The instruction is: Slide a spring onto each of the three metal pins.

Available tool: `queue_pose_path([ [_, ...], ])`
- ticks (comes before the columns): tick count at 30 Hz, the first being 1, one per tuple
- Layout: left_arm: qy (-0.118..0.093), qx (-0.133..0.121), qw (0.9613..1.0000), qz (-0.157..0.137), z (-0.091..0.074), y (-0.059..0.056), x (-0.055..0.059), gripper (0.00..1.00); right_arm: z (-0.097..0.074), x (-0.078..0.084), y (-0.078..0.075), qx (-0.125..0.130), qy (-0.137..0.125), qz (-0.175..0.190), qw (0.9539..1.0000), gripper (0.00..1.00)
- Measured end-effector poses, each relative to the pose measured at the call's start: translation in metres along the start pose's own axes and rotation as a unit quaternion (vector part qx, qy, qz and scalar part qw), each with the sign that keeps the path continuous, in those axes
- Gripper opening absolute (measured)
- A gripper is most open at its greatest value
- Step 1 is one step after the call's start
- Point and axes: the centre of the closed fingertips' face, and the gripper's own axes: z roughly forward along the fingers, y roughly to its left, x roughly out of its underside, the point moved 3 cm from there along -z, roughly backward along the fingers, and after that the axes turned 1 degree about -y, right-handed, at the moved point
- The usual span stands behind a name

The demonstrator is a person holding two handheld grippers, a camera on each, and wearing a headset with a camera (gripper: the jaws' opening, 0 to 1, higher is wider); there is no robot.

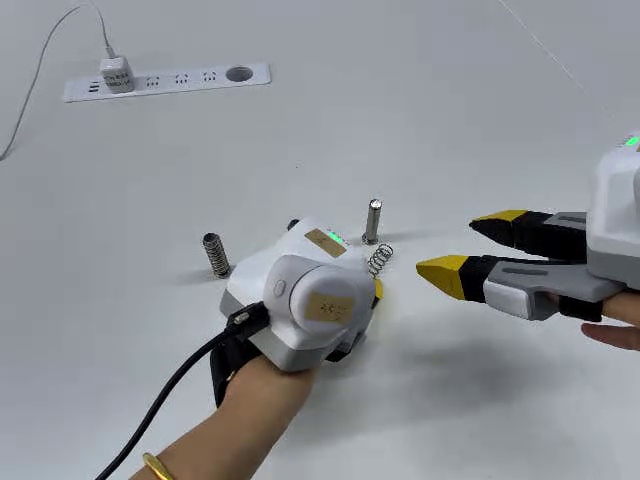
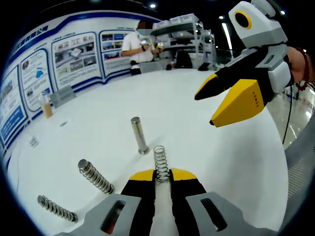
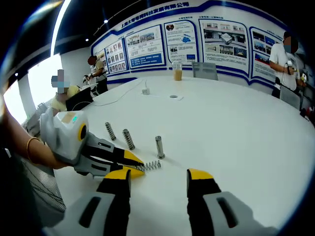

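Steel spring [image 2: 160,162] pinched by its near end in the left gripper [image 2: 162,175], jaws narrow on it, long axis running straight out along them, nearly flat to the table [image 2: 221,162]. The bare pin [image 2: 139,135] stands upright just beyond its free end at 11 o'clock, so I reckon the spring must rise and tip upright over the pin's top. Right gripper [image 1: 448,243] hangs at 3 o'clock, jaws wide, holding nothing, and left is far nearer; the sprung pins [image 2: 93,176] sit at 8 o'clock.

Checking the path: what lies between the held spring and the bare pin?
Bare tabletop; the stretch from spring to pin is clear in the left gripper view.
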Motion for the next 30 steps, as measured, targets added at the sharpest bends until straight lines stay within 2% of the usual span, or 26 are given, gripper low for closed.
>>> queue_pose_path([
  [6,-0.001,0.002,1.0,0.002,-0.005,0.001,0.001,0.1,-0.001,-0.002,-0.001,0.003,0.0,0.002,1.0,0.46],
  [16,-0.025,0.009,0.9997,0.0,-0.024,0.004,-0.001,0.1,-0.001,-0.009,0.002,-0.006,-0.011,0.023,0.9997,0.44],
  [24,-0.069,0.026,0.9971,-0.019,-0.042,0.003,-0.017,0.1,0.001,-0.017,0.01,-0.029,-0.017,0.033,0.9989,0.43],
  [30,-0.103,0.037,0.994,-0.009,-0.053,-0.001,-0.028,0.1,0.003,-0.022,0.017,-0.05,-0.02,0.041,0.9977,0.4],
])
